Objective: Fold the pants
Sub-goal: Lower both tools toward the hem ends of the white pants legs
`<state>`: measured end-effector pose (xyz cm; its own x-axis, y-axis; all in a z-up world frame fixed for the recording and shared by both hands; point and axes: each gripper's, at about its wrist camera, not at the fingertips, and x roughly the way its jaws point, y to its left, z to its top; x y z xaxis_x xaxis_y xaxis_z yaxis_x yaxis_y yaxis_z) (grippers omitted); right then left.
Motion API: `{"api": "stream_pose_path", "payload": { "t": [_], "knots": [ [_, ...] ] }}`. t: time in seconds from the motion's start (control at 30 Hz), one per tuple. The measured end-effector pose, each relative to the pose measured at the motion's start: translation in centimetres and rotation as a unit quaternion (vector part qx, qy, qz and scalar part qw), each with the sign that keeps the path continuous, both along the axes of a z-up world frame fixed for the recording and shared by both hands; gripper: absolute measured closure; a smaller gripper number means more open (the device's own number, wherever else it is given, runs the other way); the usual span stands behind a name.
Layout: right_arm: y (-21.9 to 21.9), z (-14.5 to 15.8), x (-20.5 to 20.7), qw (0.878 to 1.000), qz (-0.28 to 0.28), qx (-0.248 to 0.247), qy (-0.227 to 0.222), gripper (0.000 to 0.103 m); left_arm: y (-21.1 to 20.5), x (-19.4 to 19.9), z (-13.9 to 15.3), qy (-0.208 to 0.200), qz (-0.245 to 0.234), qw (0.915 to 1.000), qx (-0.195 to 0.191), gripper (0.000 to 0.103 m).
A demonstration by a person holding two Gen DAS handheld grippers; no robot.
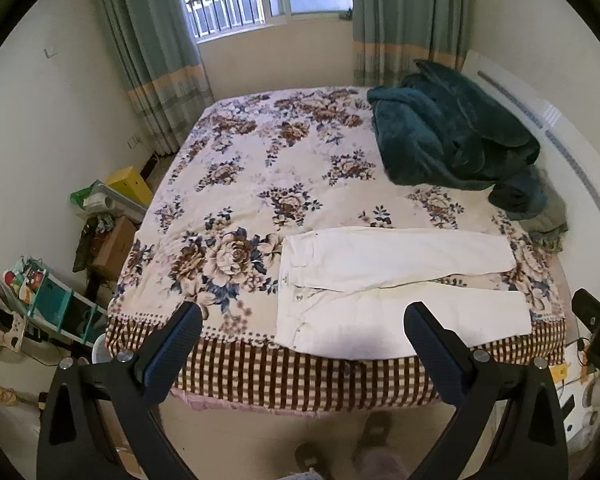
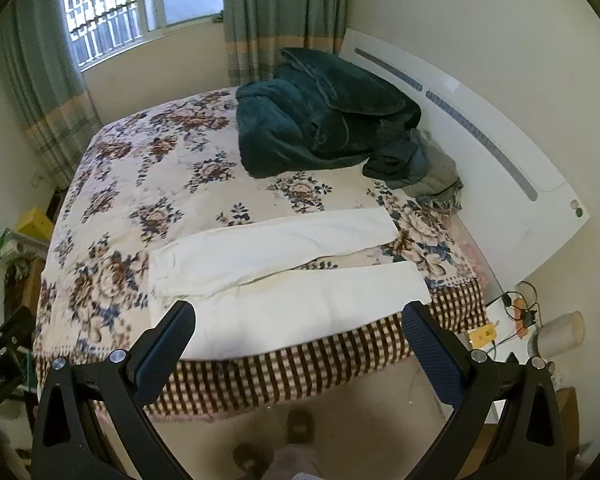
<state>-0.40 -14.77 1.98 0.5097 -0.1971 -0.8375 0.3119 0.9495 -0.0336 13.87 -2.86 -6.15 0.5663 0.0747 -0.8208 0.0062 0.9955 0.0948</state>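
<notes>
White pants (image 1: 400, 280) lie flat near the front edge of the bed, waistband to the left, both legs spread apart and running to the right. They also show in the right wrist view (image 2: 284, 276). My left gripper (image 1: 302, 312) is open and empty, held above the floor in front of the bed edge, short of the waistband. My right gripper (image 2: 298, 312) is open and empty, in front of the near leg.
The bed has a floral cover (image 1: 260, 168) with a checked border (image 1: 300, 372). A dark teal blanket (image 1: 448, 132) is heaped at the back right by the white headboard (image 2: 480, 152). Boxes and clutter (image 1: 112, 208) stand left of the bed; a nightstand with cables (image 2: 516, 320) stands at the right.
</notes>
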Motion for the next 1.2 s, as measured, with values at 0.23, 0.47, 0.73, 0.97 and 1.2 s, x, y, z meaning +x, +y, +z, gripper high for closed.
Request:
{"api": "stream_pose_path", "payload": {
  "t": [0.23, 0.47, 0.73, 0.97, 1.2],
  "knots": [
    [-7.8, -8.5, 13.9, 0.999, -0.012, 0.03, 0.037, 0.0, -3.4, 9.6, -5.6, 0.038, 0.042, 0.9983, 0.011, 0.0],
    [-17.7, -18.5, 30.0, 0.995, -0.009, 0.051, 0.088, 0.0, -6.8, 20.3, -11.9, 0.09, 0.113, 0.9895, 0.003, 0.0],
    [-28.5, -34.1, 43.9, 0.979, -0.087, 0.09, 0.161, 0.0, -8.7, 32.1, -24.2, 0.184, 0.186, 0.9648, -0.023, 0.0],
    [-36.1, -50.1, 51.2, 0.941, -0.198, 0.15, 0.231, 0.0, -7.7, 40.5, -39.7, 0.299, 0.271, 0.9108, -0.086, 0.0],
    [-39.3, -61.9, 53.5, 0.9, -0.279, 0.174, 0.286, 0.0, -6.3, 46.0, -49.8, 0.35, 0.349, 0.8622, -0.109, 0.0]
  ]
}}
